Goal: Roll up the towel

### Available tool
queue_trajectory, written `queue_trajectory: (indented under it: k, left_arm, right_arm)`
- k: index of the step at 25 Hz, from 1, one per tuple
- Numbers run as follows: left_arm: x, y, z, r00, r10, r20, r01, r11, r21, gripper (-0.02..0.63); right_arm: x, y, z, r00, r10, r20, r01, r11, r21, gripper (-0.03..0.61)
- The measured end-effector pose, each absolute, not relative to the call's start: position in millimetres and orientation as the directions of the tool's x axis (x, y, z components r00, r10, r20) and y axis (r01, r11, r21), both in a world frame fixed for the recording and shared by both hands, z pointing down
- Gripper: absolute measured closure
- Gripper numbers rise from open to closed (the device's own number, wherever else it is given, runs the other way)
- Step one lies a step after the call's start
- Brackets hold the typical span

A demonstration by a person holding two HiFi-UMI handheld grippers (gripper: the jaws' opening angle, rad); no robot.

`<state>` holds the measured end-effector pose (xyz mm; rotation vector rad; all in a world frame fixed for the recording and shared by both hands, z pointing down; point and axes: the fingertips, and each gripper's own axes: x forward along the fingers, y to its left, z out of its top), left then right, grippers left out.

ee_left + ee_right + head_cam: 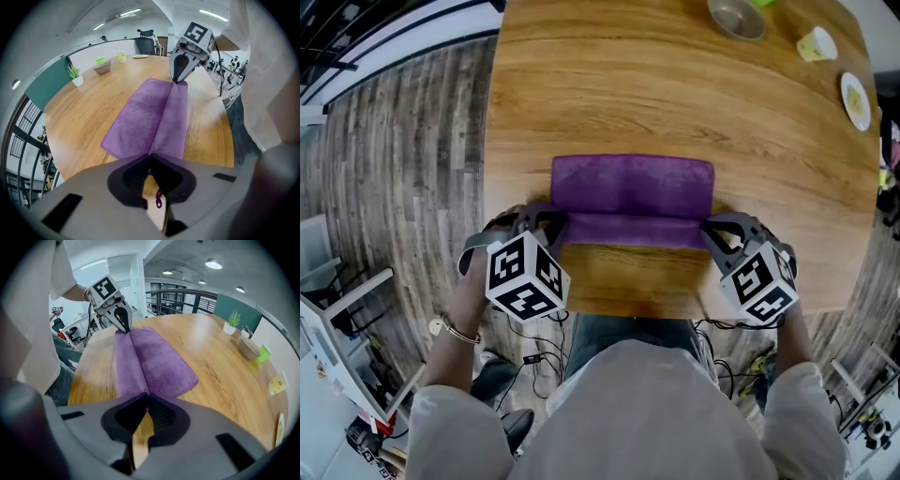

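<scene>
Both ends of the near fold in the purple terry towel [633,186] are clenched by left gripper [553,225] and right gripper [712,231], so the roll runs even across the wooden table [675,94].

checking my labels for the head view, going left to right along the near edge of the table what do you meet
left gripper → purple towel → right gripper
</scene>
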<state>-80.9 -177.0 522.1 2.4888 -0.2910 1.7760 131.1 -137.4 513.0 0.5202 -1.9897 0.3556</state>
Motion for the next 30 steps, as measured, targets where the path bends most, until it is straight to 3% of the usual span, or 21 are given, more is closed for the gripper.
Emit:
queue_trajectory:
  k: [6, 10, 16, 21, 30]
  left_arm:
    - [-88, -186, 506, 0.337, -0.203, 0.92, -0.24, -0.963, -0.124, 0.548]
    - [-93, -176, 490, 0.354, -0.199, 0.914, -0.229, -0.966, -0.121, 0.546]
    - [-81, -132, 488, 0.365, -0.127, 0.922, -0.118, -0.989, -0.089, 0.548]
    - [-76, -124, 507, 0.332, -0.146, 0.932, -0.068, -0.989, -0.13, 0.552]
    - [-78, -129, 523, 0.292, -0.201, 0.935, -0.061, -0.98, -0.191, 0.581]
  right_arm:
    - [138, -142, 503, -0.369, -0.27, 0.889, -0.53, 0.847, 0.037, 0.522]
    - [141, -139, 487, -0.365, -0.314, 0.876, -0.532, 0.843, 0.08, 0.522]
    - [122, -108, 476, -0.372, -0.276, 0.886, -0.445, 0.891, 0.091, 0.522]
    - [119, -90, 500, -0.308, -0.254, 0.917, -0.357, 0.924, 0.137, 0.522]
    - [123, -93, 515, -0.267, -0.272, 0.924, -0.329, 0.928, 0.178, 0.557]
